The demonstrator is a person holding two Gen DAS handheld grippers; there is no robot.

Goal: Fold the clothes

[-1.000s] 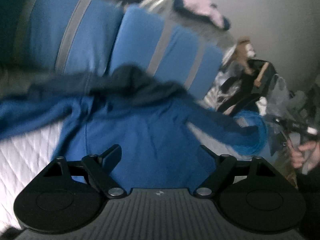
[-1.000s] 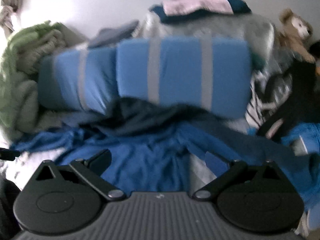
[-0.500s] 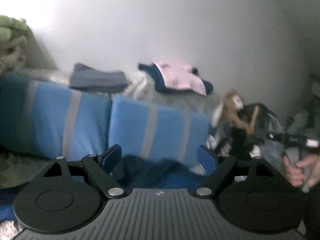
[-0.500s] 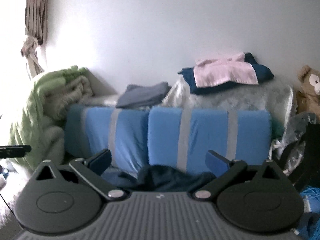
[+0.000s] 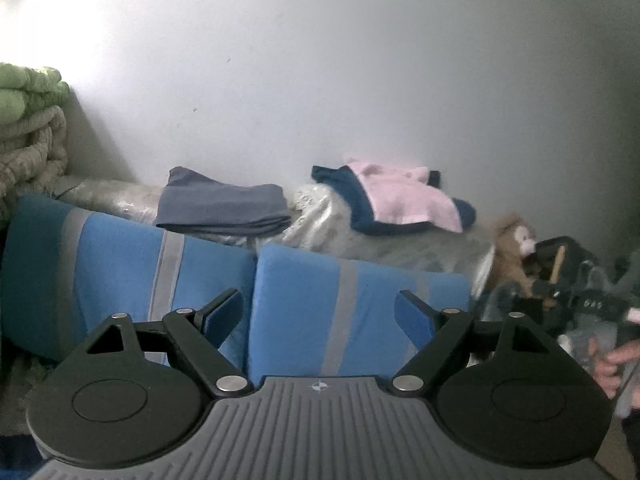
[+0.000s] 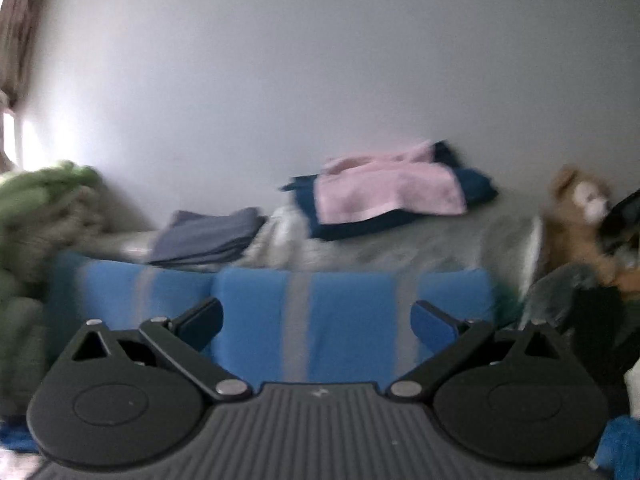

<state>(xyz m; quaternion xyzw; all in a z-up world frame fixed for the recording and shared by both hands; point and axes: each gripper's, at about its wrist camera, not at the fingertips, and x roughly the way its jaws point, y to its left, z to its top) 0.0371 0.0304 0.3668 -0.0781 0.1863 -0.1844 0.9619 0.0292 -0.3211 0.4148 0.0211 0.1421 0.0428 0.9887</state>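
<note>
The left gripper [image 5: 318, 312] stood wide open with nothing between its fingers, and pointed level at two blue pillows with grey stripes [image 5: 352, 312] propped side by side. The right gripper [image 6: 316, 320] was likewise spread wide and held nothing, and faced the same blue pillows [image 6: 348, 320] from a slightly different angle.

Behind the pillows ran a raised bank of pale, shiny bedding [image 5: 400, 240]. On it lay a folded grey garment [image 5: 222, 206], flat and squared, toward the left. Well apart from it, to the right, a folded pink garment [image 5: 400, 196] rested on top of a folded navy garment [image 5: 360, 208]; the navy edges showed all round the pink. The right wrist view confirmed the same arrangement: grey garment [image 6: 208, 234] left, pink garment [image 6: 388, 192] stacked on navy [image 6: 476, 188].

A green and beige blanket [image 5: 28, 120] was heaped against the white wall [image 5: 320, 60] at far left. A brown plush toy [image 5: 514, 252] sat at the right end of the bedding, beside dark clutter that could not be made out. The person's right hand [image 5: 618, 364] appeared at the right edge of the left wrist view. The right wrist view was blurred.
</note>
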